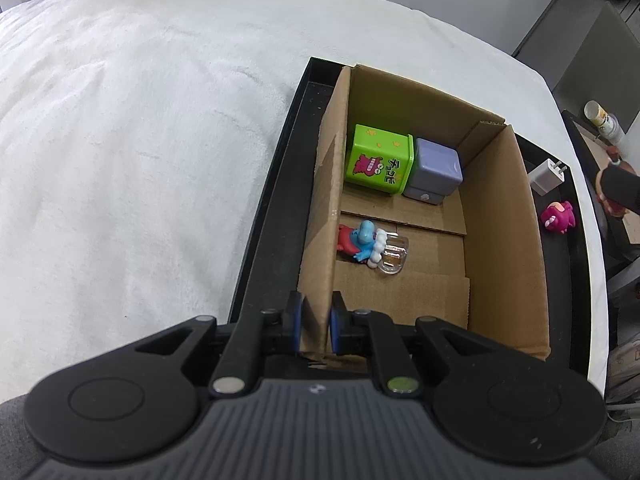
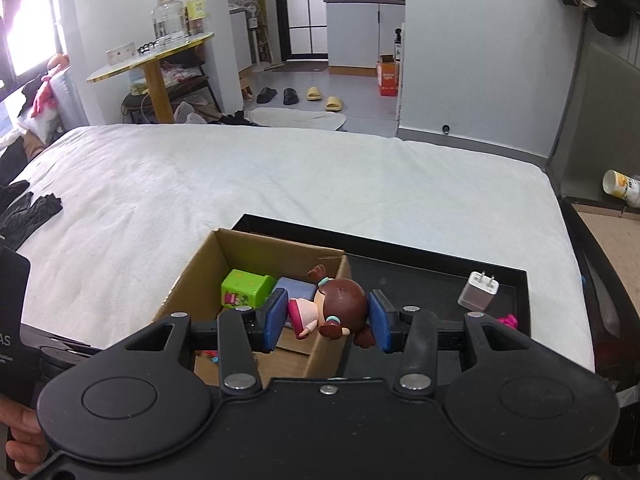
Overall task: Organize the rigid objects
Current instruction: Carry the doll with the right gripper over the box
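Observation:
A cardboard box (image 1: 500, 220) sits in a black tray (image 1: 272, 200) on a white bed. Inside it lie a green cube (image 1: 378, 160), a lilac cube (image 1: 434, 170) and a blue-and-red figurine with a clear piece (image 1: 370, 246). My left gripper (image 1: 316, 322) is shut on the box's near left wall. My right gripper (image 2: 328, 320) is shut on a brown-haired doll figurine (image 2: 338, 304), held above the box's right wall (image 2: 326, 344). The green cube (image 2: 244, 288) also shows in the right wrist view.
A white charger plug (image 1: 546, 174) and a pink figurine (image 1: 558, 216) lie in the tray right of the box; the plug also shows in the right wrist view (image 2: 478, 290). Black clothing (image 2: 24, 212) lies at the bed's left edge. A cup (image 2: 622, 188) stands beside the bed.

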A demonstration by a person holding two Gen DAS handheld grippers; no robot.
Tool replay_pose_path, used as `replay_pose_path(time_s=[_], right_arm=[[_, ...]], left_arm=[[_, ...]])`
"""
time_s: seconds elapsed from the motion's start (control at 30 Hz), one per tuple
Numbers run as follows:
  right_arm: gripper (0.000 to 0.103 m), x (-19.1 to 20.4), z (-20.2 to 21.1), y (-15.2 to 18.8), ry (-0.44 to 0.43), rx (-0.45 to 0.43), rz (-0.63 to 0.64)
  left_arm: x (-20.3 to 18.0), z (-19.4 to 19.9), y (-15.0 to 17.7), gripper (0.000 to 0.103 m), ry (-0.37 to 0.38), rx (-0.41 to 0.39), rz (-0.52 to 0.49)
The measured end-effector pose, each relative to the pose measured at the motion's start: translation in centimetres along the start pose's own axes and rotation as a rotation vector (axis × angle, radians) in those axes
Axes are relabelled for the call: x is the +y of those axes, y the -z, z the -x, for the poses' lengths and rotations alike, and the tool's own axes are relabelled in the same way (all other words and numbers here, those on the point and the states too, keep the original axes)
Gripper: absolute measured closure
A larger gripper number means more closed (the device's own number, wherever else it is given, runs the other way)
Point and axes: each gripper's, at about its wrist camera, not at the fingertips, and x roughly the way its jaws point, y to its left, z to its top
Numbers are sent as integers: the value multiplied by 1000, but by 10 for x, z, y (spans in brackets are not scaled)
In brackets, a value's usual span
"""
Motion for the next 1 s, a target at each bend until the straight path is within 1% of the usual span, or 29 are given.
replay_pose_path(time_s=[0.5,0.73,1.0], right_arm=[[59,31,-17,-1,-29,39,75],[59,44,-33,1,-37,84,124],[59,63,-54,1,-2,146,189]], left_arm=[[5,1,1,90,29,-3,9],[8,0,1,89,46,-3,27],[12,-1,-1,89,71,7,25]])
